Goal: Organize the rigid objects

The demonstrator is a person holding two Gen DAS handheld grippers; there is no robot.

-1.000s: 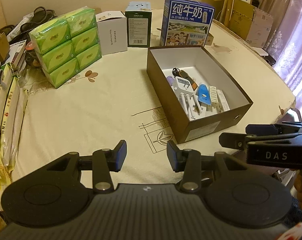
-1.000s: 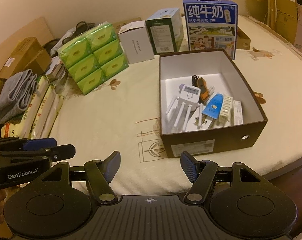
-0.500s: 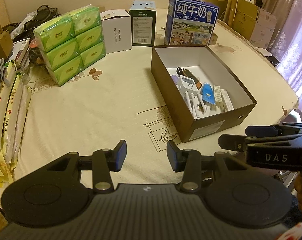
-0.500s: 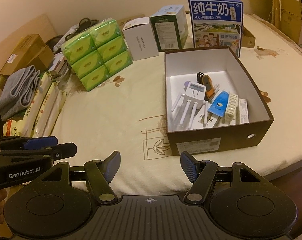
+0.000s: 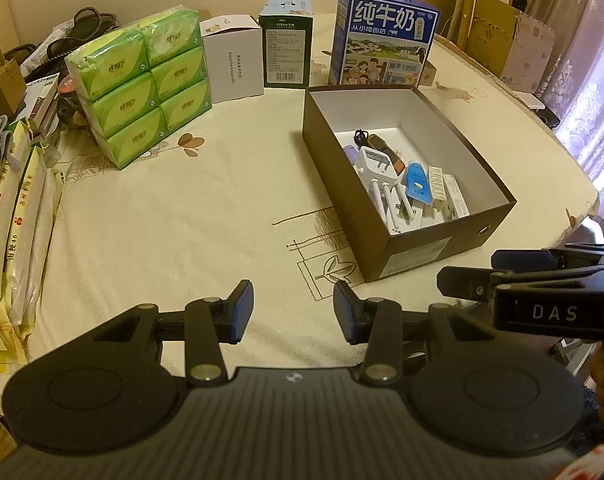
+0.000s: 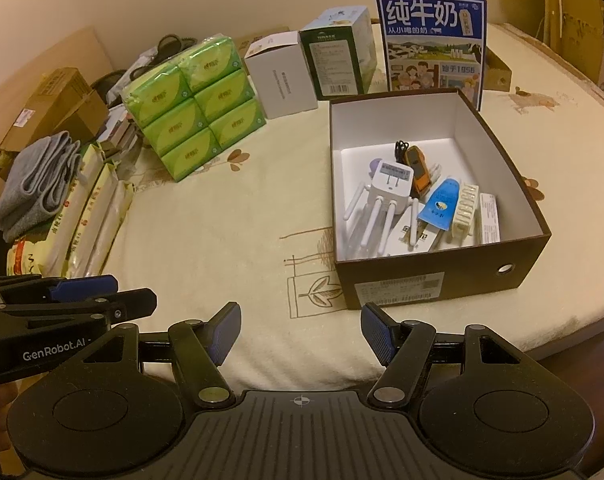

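Only the right wrist view shows the folded grey cloth [image 6: 38,184].

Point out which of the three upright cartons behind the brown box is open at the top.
The white carton, leftmost of the three beside the green tissue packs: its top flap stands up. The green carton and blue milk carton are closed.

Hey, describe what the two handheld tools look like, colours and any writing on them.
Both are matte black. The left tool and right tool each have two angled fingers with blue pads, silver pivot screws and round black discs on a ribbed base. White lettering reads "GenRobot.AI" on the left one's side, "DAS" on the right's.
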